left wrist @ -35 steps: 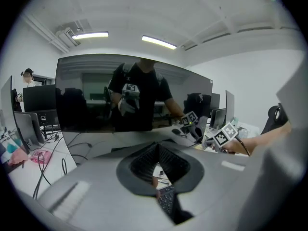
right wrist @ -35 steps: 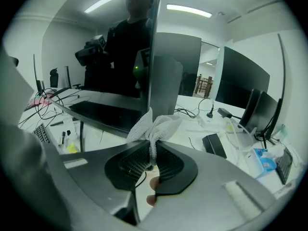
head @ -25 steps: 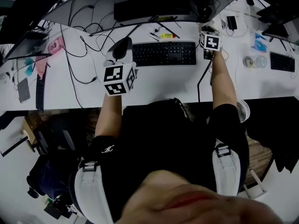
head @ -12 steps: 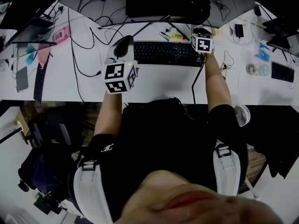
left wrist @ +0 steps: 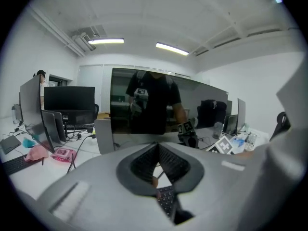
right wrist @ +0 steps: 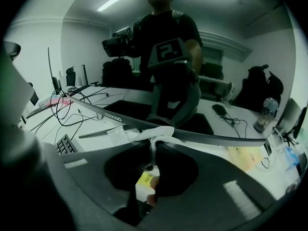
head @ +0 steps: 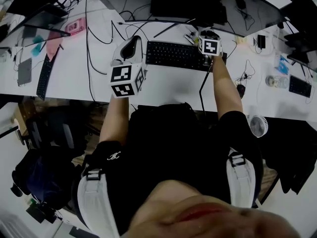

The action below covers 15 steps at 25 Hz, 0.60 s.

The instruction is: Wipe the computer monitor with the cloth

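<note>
At monitor (right wrist: 96,71) bottom edge, right gripper (right wrist: 153,146) pinches cloth (right wrist: 155,134); left gripper (left wrist: 157,150) closed.

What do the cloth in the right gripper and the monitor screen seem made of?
Cloth: white textured fabric, possibly microfibre or cotton; matte, with soft folds. Monitor screen: dark glossy panel, glass or plastic; it shows clear mirror-like reflections.

The head view's top edge cuts off the wide dark curved monitor (head: 247,6). The white knitted cloth (right wrist: 155,133) runs down out of sight between the fingers of the right gripper (right wrist: 150,150). The small yellow item (right wrist: 146,179) beneath is too small to identify.
</note>
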Motion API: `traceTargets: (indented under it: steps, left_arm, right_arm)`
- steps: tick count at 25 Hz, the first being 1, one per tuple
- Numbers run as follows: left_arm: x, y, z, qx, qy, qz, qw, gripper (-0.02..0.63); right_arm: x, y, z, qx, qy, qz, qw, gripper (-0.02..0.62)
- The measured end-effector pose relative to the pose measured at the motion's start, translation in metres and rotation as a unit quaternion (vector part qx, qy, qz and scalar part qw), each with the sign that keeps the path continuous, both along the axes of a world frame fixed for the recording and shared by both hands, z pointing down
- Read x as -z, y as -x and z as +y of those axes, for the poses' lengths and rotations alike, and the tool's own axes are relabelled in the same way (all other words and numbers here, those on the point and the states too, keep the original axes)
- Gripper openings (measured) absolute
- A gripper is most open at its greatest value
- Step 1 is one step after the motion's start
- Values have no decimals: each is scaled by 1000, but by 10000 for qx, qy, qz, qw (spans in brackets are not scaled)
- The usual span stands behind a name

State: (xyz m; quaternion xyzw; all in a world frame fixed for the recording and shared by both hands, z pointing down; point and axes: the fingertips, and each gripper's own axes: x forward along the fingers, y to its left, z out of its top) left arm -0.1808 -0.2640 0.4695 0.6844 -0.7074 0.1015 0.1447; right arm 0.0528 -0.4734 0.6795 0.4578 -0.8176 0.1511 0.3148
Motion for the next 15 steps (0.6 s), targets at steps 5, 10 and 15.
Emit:
traceTargets:
  steps: [5, 10, 15]
  left_arm:
    - [3, 30, 16, 159, -45, 24, 9999, 51]
    - [6, 57, 28, 267, -97, 55, 9996, 51]
    - [7, 83, 42, 352, -116, 75, 9993, 51]
  right_arm:
    - [-3, 38, 10, 126, 4, 67, 9999, 34]
    - [-4, 71, 19, 181, 43, 92, 9998, 34]
    - [0, 105, 29, 210, 4, 73, 9998, 34]
